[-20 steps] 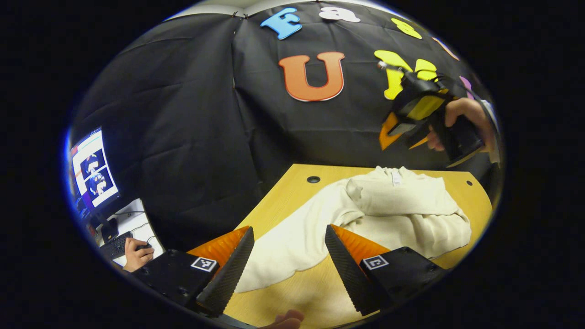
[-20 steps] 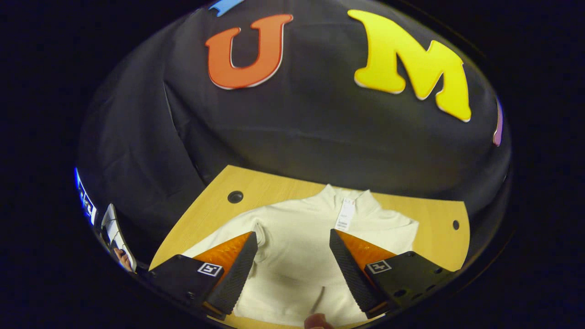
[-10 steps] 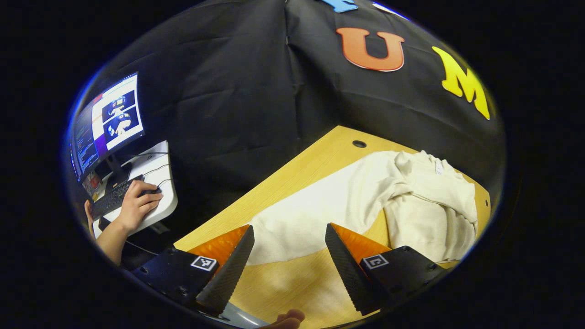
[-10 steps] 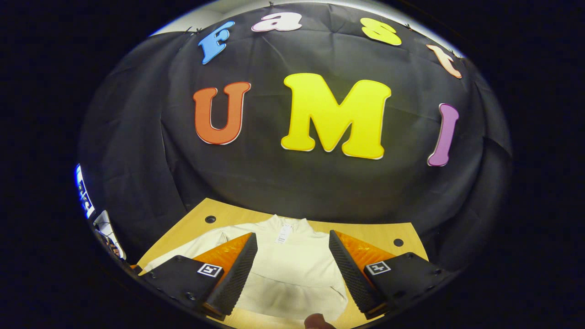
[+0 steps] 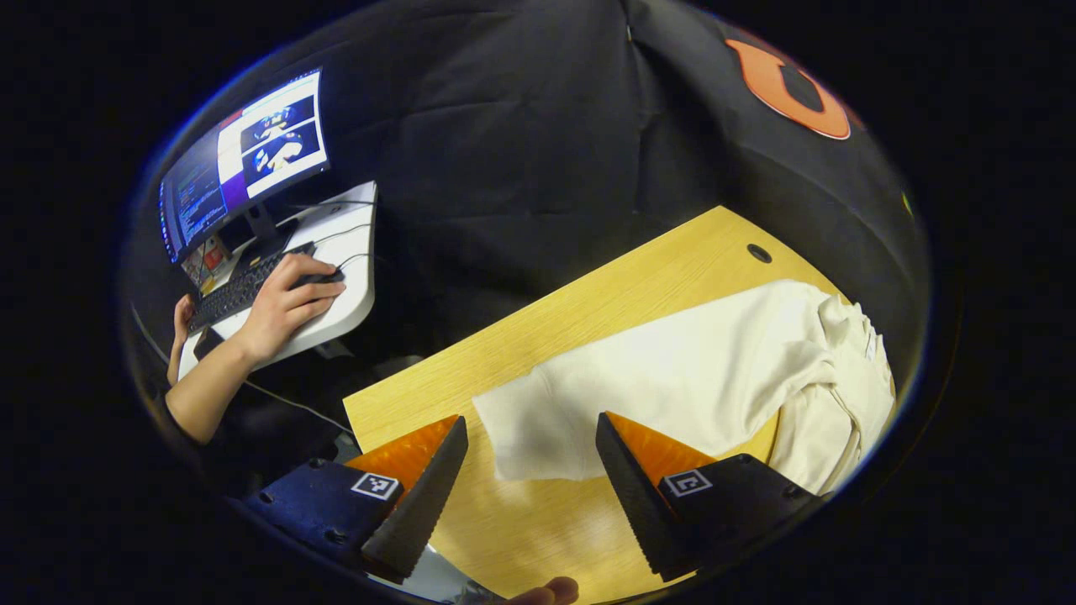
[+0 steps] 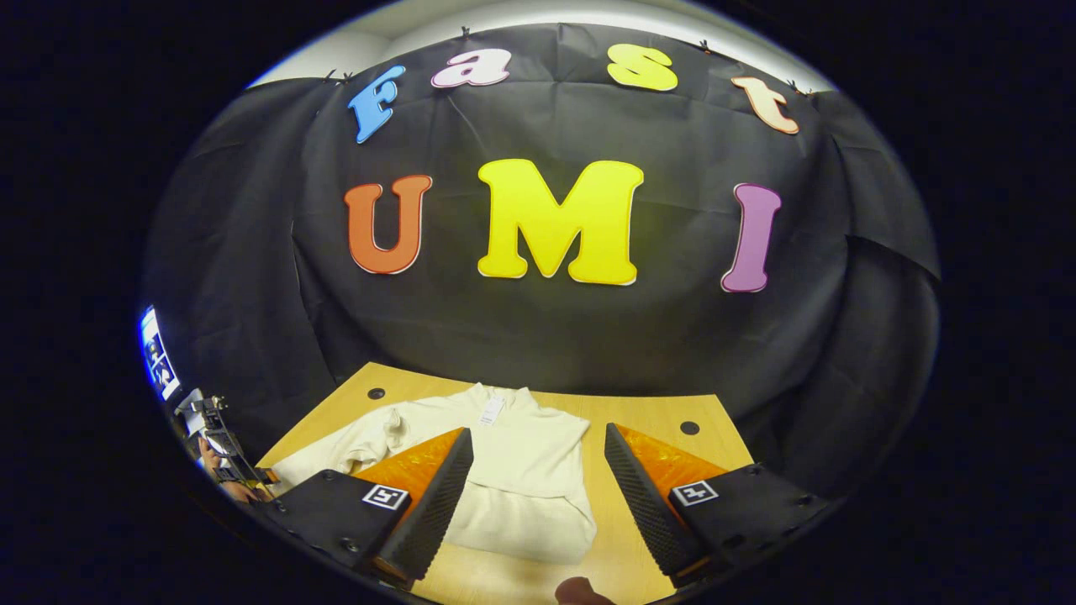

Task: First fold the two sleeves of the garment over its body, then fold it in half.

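- The garment (image 6: 521, 470), a cream top, lay on the wooden table (image 5: 538, 328). In the right gripper view its collar pointed toward the far edge of the table.
- The table was the biggest thing there, with the garment spread over much of it. Bare wood showed past the garment on the side by the small round hole (image 5: 759, 253).
- One sleeve (image 5: 664, 395) stretched out flat from the garment's body, long and straight. Its cuff end (image 5: 521, 437) lay on the bare wood, well away from the body.
- The other side of the garment looked already tucked in. In the right gripper view that edge was straight, and a thick fold of cloth (image 6: 525, 525) lay across the body at the near end.
- So I judged the sleeve step was half done: one sleeve lay over the body and one was out on the table.
- The left gripper (image 5: 530, 470) hung just above the cuff end, with its fingers wide apart and nothing between them.
- The right gripper (image 6: 538, 487) hung above the garment's body, fingers wide apart too, holding nothing.
- The next move likely called for the left gripper to go down and pinch the cuff end, then carry that sleeve across the body. The grip would need to catch the cloth and not just slide on the wood.
- A person's hand (image 5: 286, 302) rested at a keyboard (image 5: 244, 286) on a small white desk (image 5: 357, 269), off past the table's edge.
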